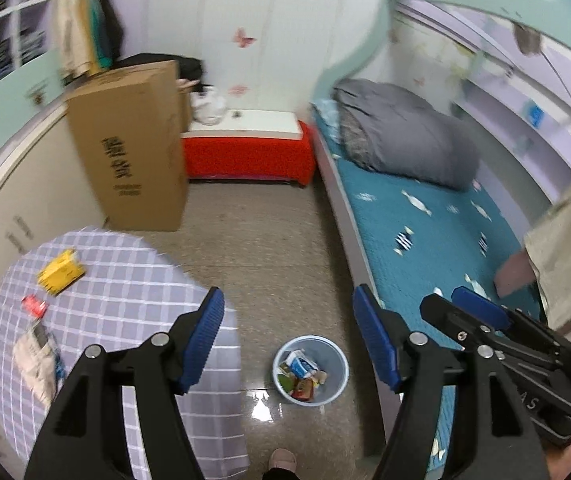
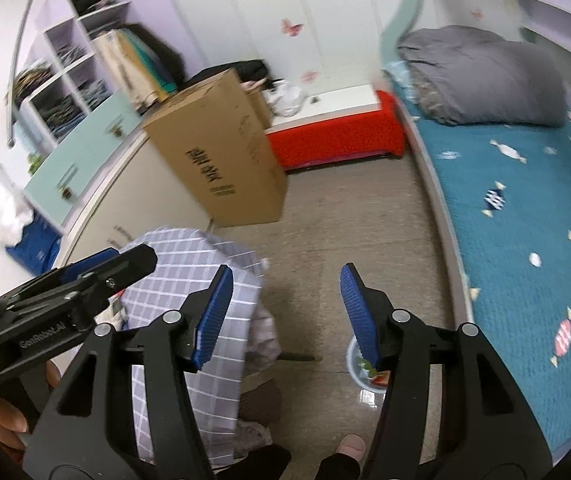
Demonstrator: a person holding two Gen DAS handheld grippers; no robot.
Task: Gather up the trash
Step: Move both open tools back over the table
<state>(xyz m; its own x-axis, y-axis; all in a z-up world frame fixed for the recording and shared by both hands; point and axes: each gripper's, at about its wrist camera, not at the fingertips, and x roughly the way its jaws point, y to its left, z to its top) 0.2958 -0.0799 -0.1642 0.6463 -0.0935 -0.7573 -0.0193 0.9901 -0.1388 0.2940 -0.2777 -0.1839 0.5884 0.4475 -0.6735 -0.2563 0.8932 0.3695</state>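
Observation:
A light blue trash bin [image 1: 327, 376] stands on the floor below me, holding several cartons and wrappers; it also shows in the right wrist view [image 2: 352, 364], partly hidden by a finger. On the round table with a checked cloth [image 1: 133, 308] lie a yellow box [image 1: 61, 272], a red wrapper [image 1: 34, 306] and a crumpled packet [image 1: 35, 360]. My left gripper [image 1: 287, 340] is open and empty, high above the floor between table and bin. My right gripper [image 2: 285, 314] is open and empty, above the floor beside the table [image 2: 205, 280]. The right gripper also shows in the left wrist view [image 1: 481, 312].
A tall cardboard box [image 1: 133, 144] leans against the cabinets on the left. A red-covered bench [image 1: 245, 156] stands at the far wall. A bed with a teal cover [image 1: 437, 240] and grey duvet [image 1: 401, 132] runs along the right. My feet [image 1: 283, 460] are on the floor.

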